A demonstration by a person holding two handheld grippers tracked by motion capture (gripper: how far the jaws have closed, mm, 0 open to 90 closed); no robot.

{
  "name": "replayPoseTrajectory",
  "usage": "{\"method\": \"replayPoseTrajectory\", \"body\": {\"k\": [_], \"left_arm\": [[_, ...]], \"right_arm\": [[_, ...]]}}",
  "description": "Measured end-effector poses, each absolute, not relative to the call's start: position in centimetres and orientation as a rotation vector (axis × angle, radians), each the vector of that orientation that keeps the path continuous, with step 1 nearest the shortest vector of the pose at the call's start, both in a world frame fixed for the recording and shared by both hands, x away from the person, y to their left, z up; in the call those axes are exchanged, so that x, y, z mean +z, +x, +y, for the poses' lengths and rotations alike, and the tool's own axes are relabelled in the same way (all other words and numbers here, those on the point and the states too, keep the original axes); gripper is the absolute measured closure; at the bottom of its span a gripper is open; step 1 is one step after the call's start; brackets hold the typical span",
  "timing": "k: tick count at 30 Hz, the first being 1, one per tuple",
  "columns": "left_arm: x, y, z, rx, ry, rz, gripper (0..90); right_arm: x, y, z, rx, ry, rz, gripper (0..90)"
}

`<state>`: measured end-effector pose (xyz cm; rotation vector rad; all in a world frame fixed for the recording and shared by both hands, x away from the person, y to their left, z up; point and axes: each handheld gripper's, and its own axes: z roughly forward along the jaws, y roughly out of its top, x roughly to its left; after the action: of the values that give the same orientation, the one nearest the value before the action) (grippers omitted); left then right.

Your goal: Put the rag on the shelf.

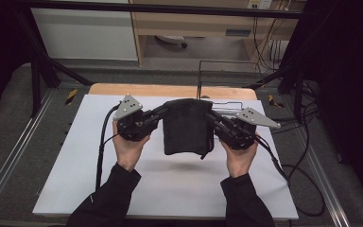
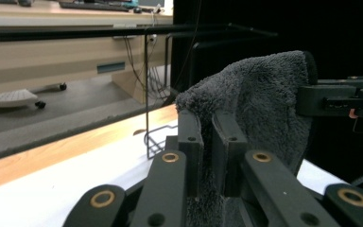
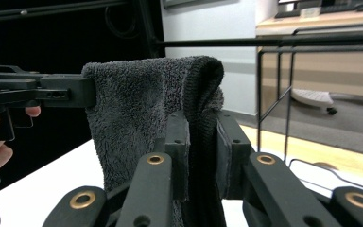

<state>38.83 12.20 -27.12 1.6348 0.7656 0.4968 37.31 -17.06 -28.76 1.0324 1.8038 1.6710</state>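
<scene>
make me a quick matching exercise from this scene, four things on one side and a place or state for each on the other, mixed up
Things:
1. dark grey towel
2. left gripper
3. wire rack
4. white board

Places or states:
A. lies flat on the wooden table, under the hands
B. hangs in the air between both grippers
C. stands at the far edge of the table
D. shut on one top corner of the cloth

Pairs: 1-B, 2-D, 3-C, 4-A
</scene>
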Motion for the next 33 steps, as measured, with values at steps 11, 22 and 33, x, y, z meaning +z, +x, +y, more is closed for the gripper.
{"method": "replayPoseTrajectory", "body": {"k": [11,22,33], "left_arm": [[-25.8,39.5,10.0,0.492,1.602,0.726,82.8],[-24.2,40.3,8.0,0.489,1.564,0.687,82.8],[-22.8,41.0,6.3,0.482,1.522,0.661,82.9]], "right_arm": [[-27.2,36.8,-18.9,1.650,1.024,1.726,78.2],[-25.5,36.8,-20.7,1.646,1.013,1.640,78.2],[-23.6,36.8,-22.2,1.642,1.007,1.585,78.4]]}}
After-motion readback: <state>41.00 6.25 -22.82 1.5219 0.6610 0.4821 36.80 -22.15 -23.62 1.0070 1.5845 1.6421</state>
